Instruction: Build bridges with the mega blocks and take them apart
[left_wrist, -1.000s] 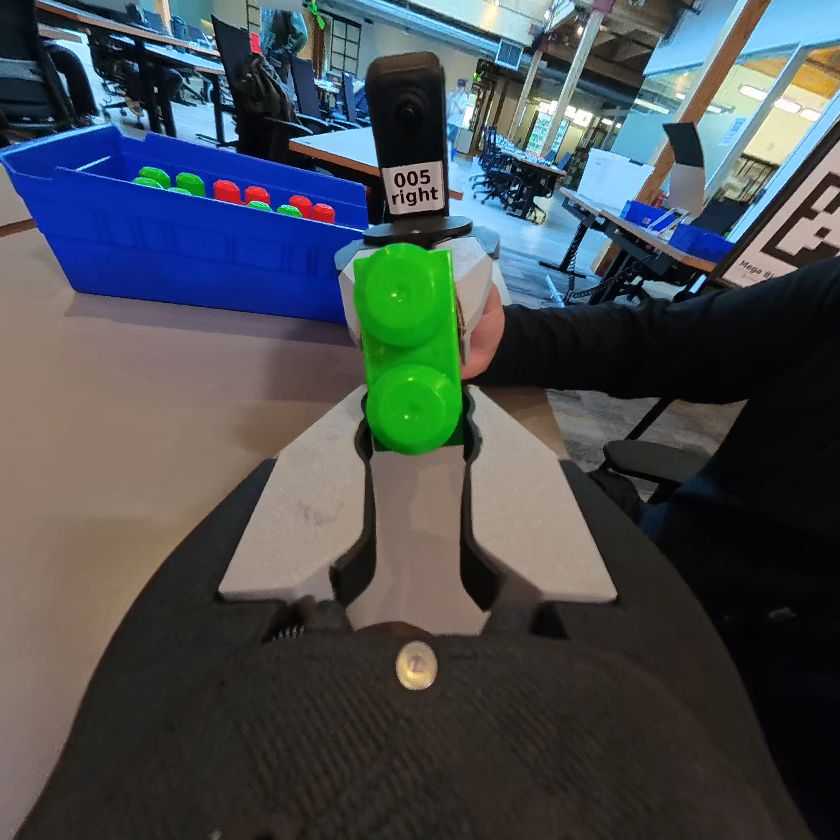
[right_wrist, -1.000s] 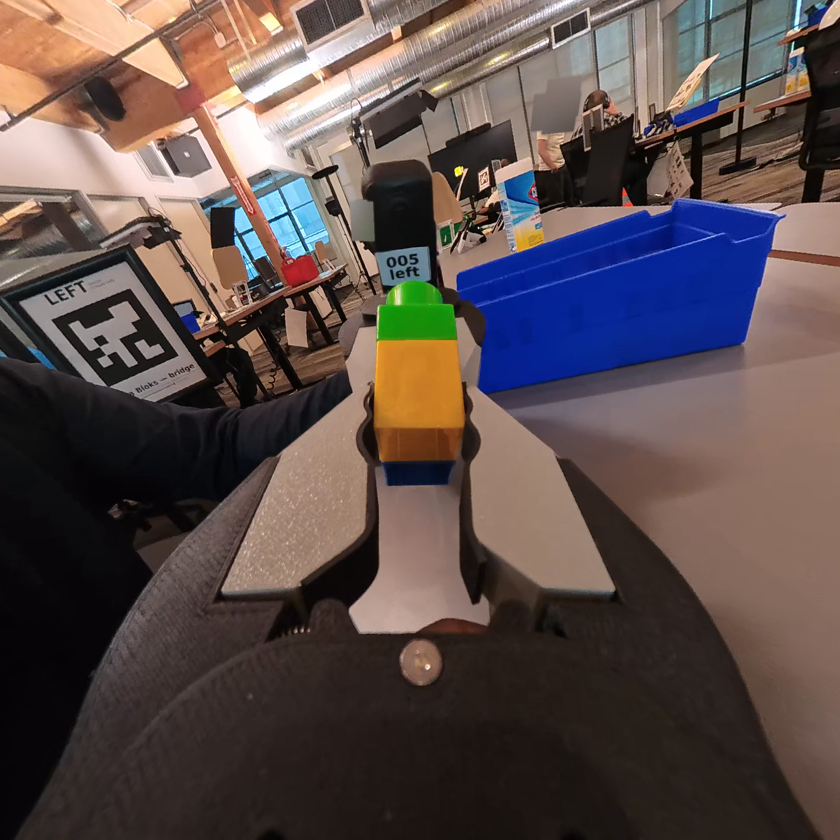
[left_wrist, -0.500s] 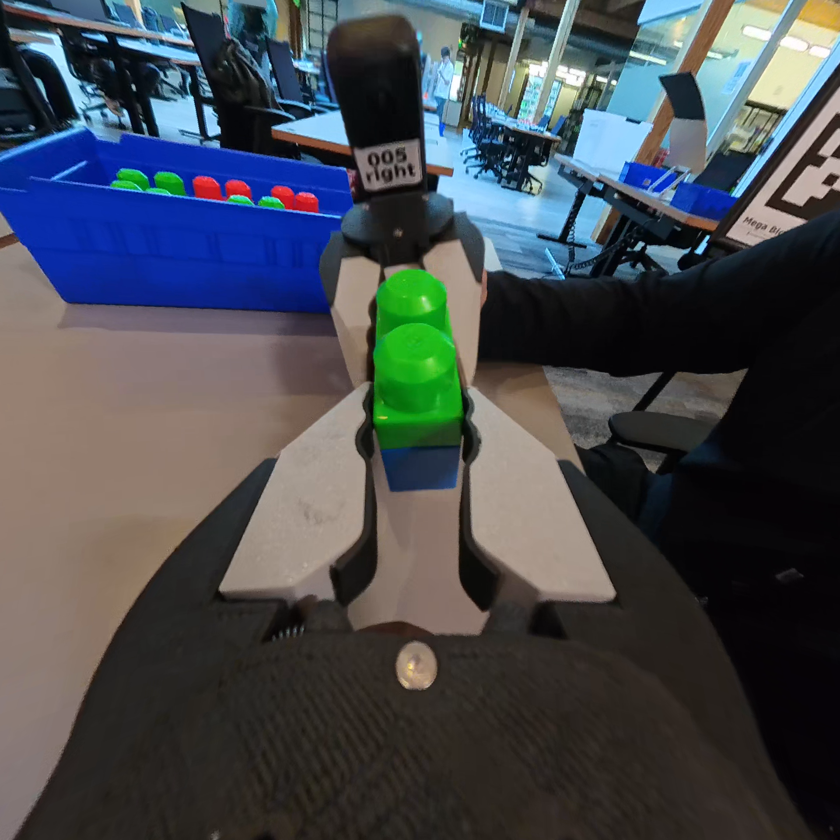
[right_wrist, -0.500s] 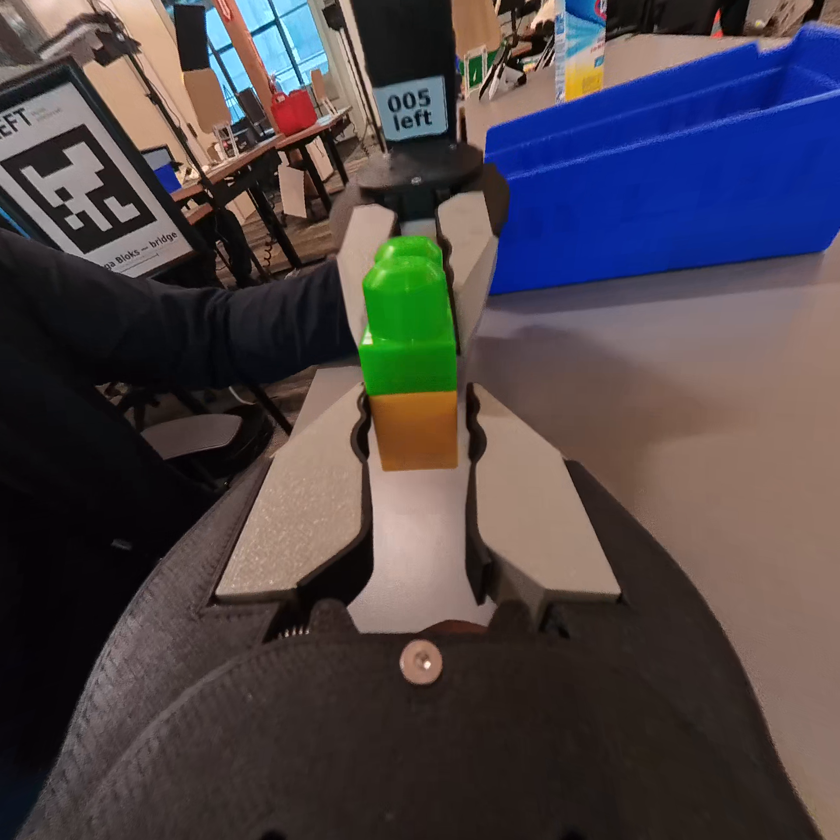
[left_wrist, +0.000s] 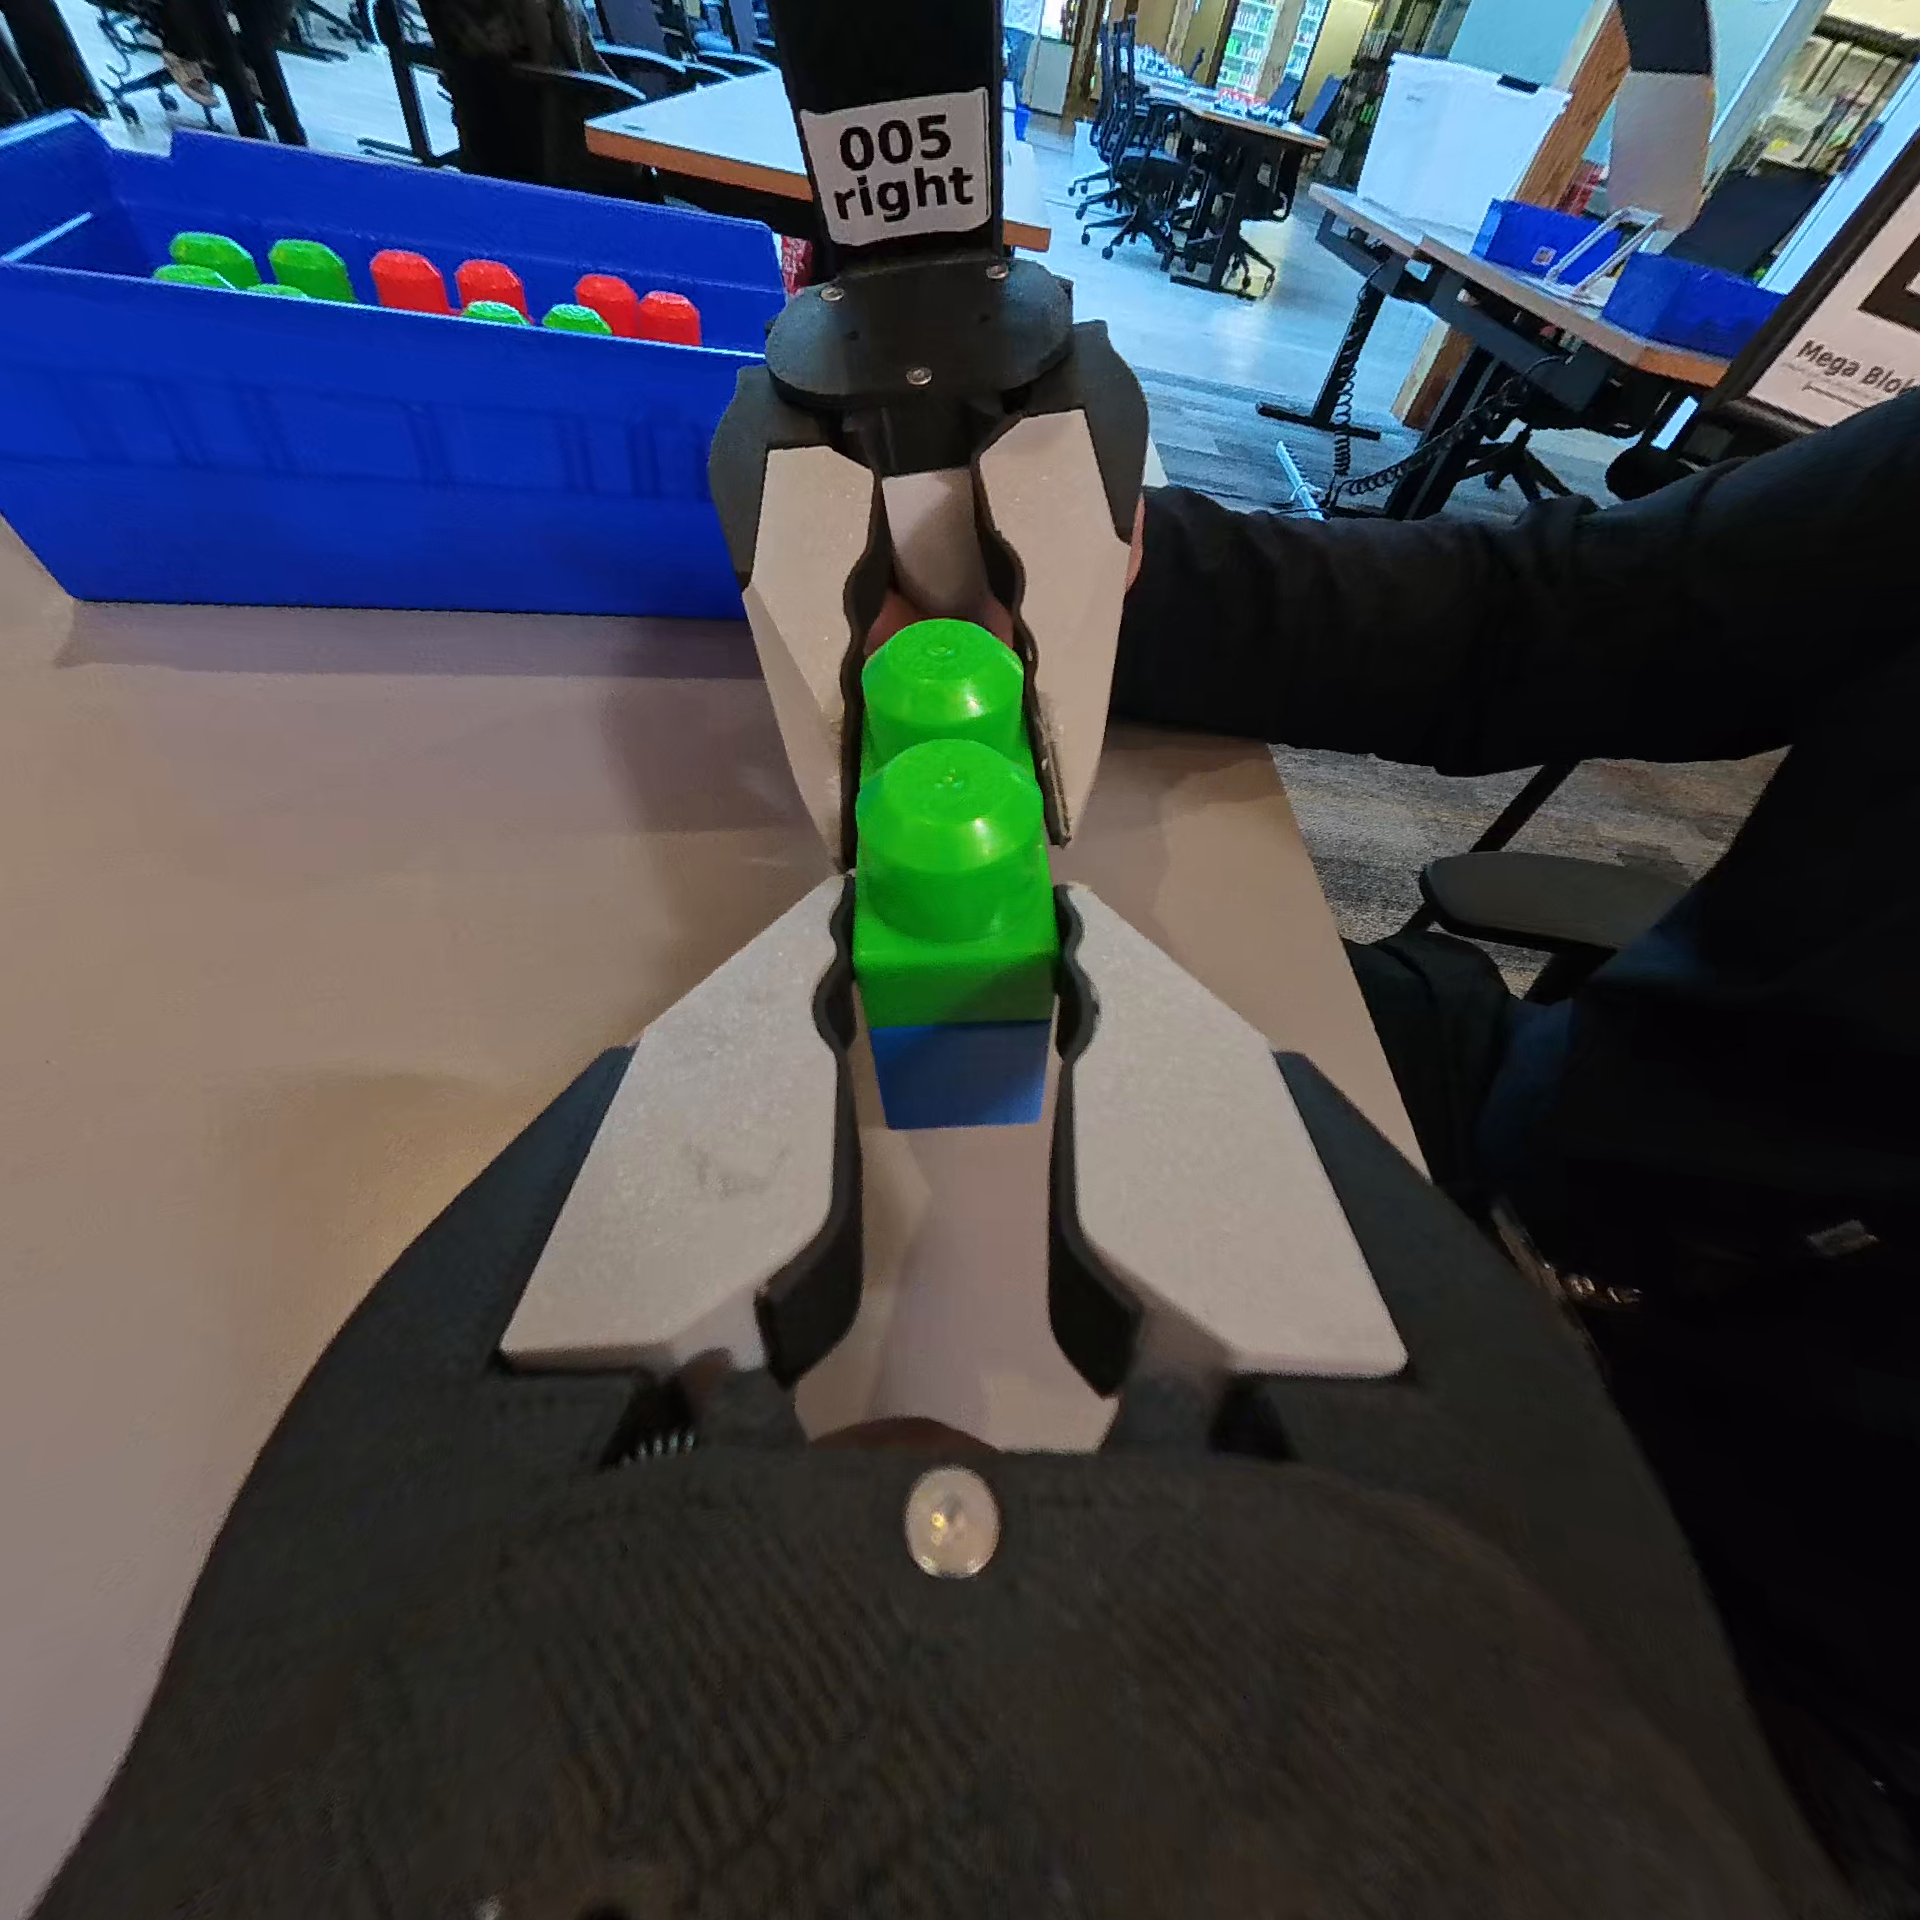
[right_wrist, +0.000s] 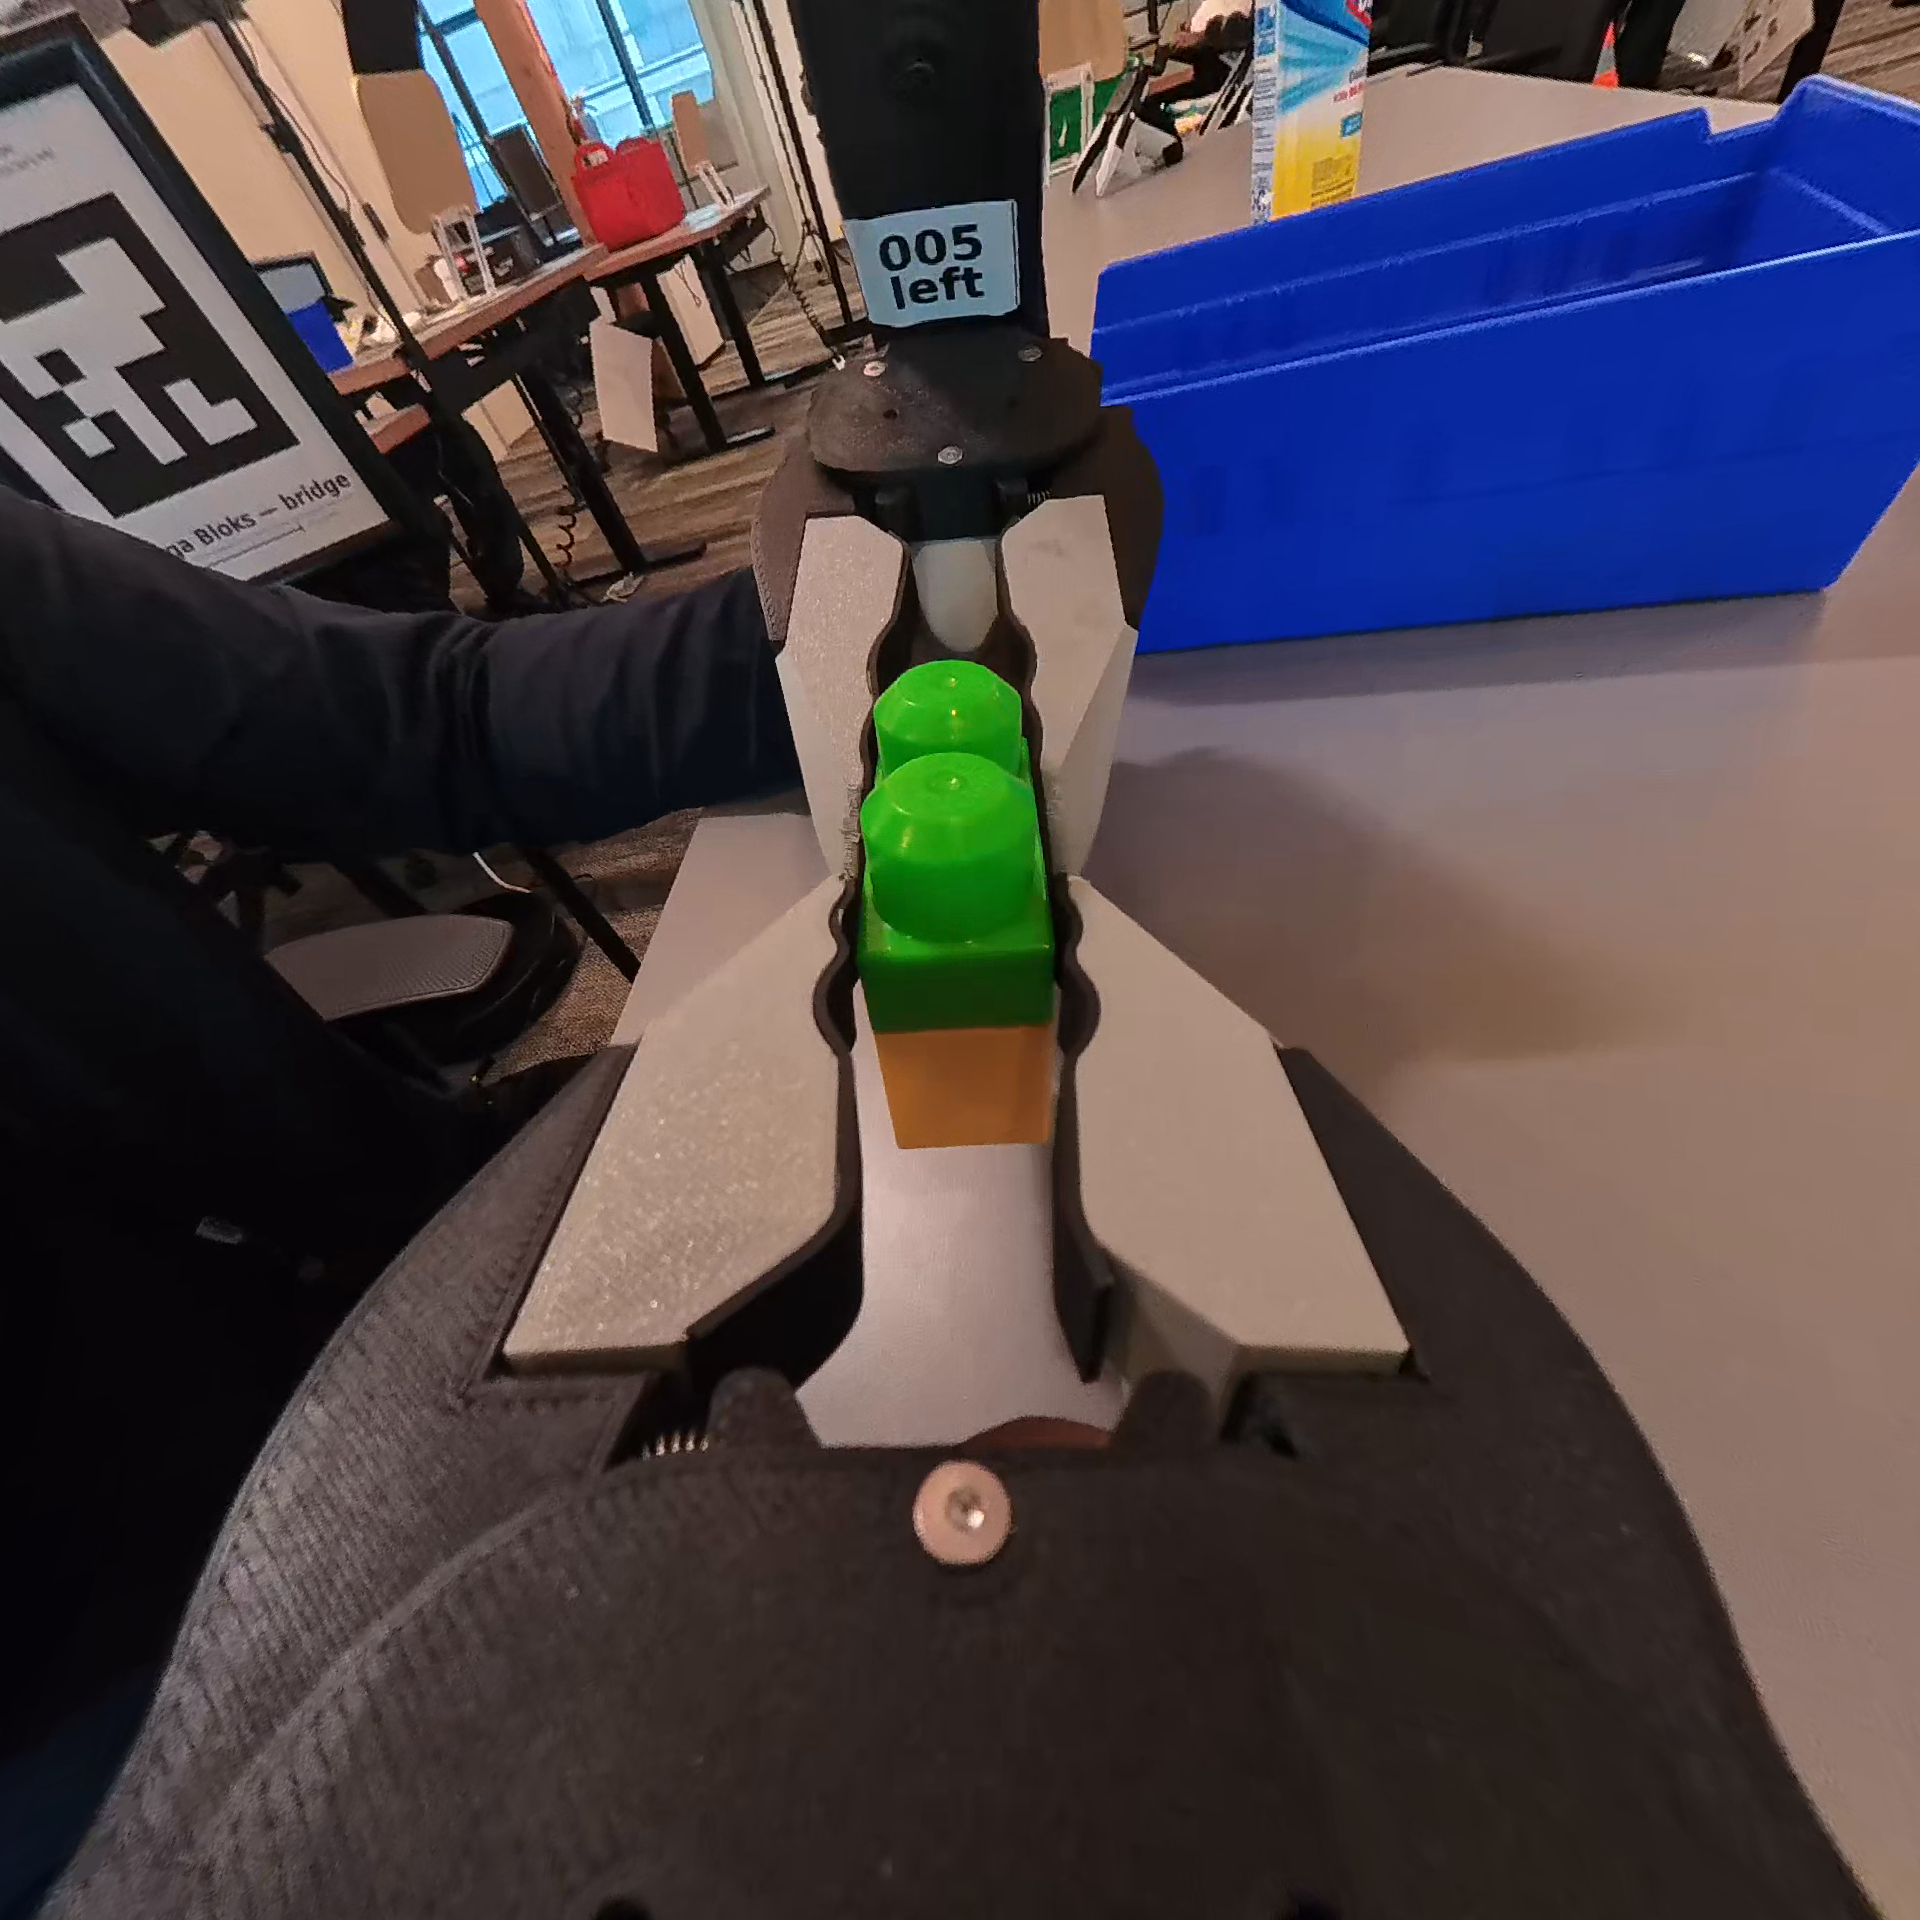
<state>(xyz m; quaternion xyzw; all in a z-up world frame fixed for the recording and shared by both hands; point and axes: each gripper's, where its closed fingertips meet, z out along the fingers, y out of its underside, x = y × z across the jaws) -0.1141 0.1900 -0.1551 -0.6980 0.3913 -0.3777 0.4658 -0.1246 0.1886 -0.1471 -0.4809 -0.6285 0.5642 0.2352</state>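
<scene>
Grippers meet nose to nose above the table (left_wrist: 312, 935), both clamped on one small bridge of blocks. Left gripper (left_wrist: 954, 966) pinches the near end of the green block (left_wrist: 951, 894), its dark pads pressed flat on both sides, with a blue block (left_wrist: 958, 1075) hanging underneath between the fingers. From the opposite side, the right gripper (right_wrist: 956, 961) grips the other end of that same green block (right_wrist: 954, 914), pads tight against it, and an orange block (right_wrist: 966, 1086) sits beneath there. So green on top with two studs up, blue leg at one end, orange leg at the other, the whole piece held in the air between the two tools.

Each view shows the other gripper straight ahead, fingers closed along the far stud. A dark sleeve (left_wrist: 1507, 613) reaches in behind the right tool.

Back on the table stands a blue bin (left_wrist: 364, 468), and inside it red blocks (left_wrist: 488, 286) and green ones (left_wrist: 301, 268) poke up above the rim. From the right side the bin (right_wrist: 1507, 436) lies just past the left tool, its contents hidden by the wall.
</scene>
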